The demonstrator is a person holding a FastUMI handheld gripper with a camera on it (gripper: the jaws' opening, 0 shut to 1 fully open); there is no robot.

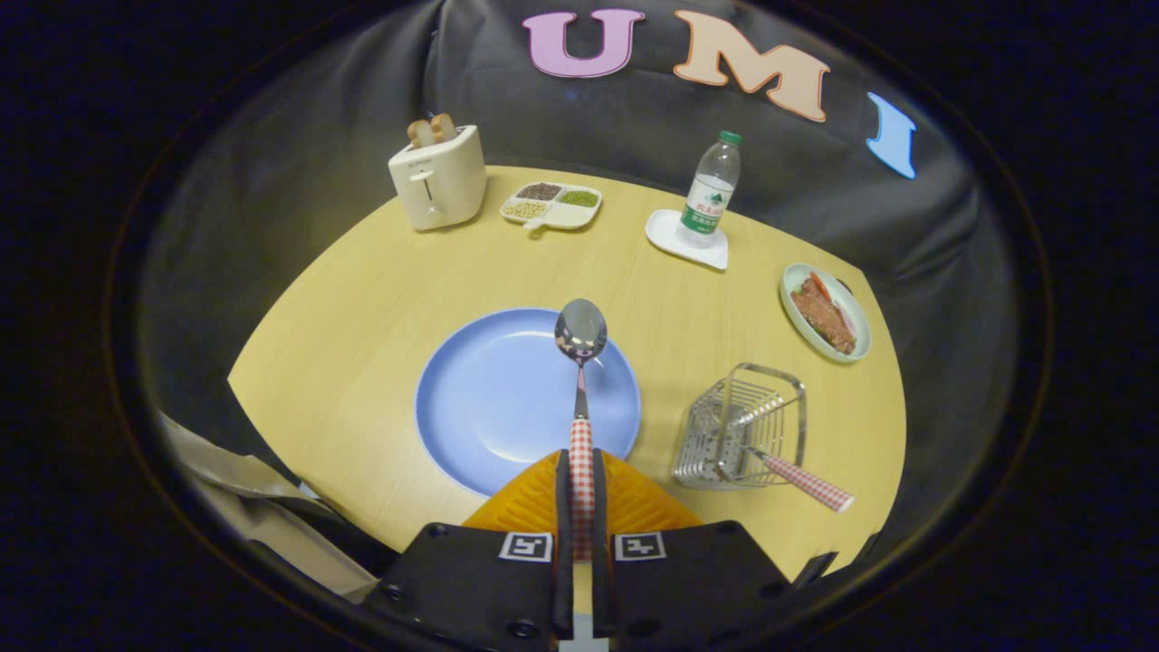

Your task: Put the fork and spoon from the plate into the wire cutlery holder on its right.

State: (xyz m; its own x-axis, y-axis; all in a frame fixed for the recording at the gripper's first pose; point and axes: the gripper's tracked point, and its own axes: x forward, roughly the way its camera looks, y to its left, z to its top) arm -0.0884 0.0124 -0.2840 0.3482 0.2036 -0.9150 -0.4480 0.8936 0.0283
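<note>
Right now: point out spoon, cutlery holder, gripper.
spoon (580, 330), gripper view, on its bowl.
cutlery holder (779, 385), gripper view, on its wire rim.
gripper (580, 475), gripper view, fingers shut on spoon handle.

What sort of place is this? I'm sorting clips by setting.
Probably a staged dining table in a recording booth: a round wooden table against black cloth, with a white toaster and blue plate. The gripper is shut on a checked-handled metal spoon.

The table (380, 299) carries one blue plate (493, 398), one spoon (580, 337), one fork (797, 478), one wire holder (744, 426), one toaster (438, 177), one bottle (712, 190), one divided tray (552, 205) and one food dish (825, 312).
</note>
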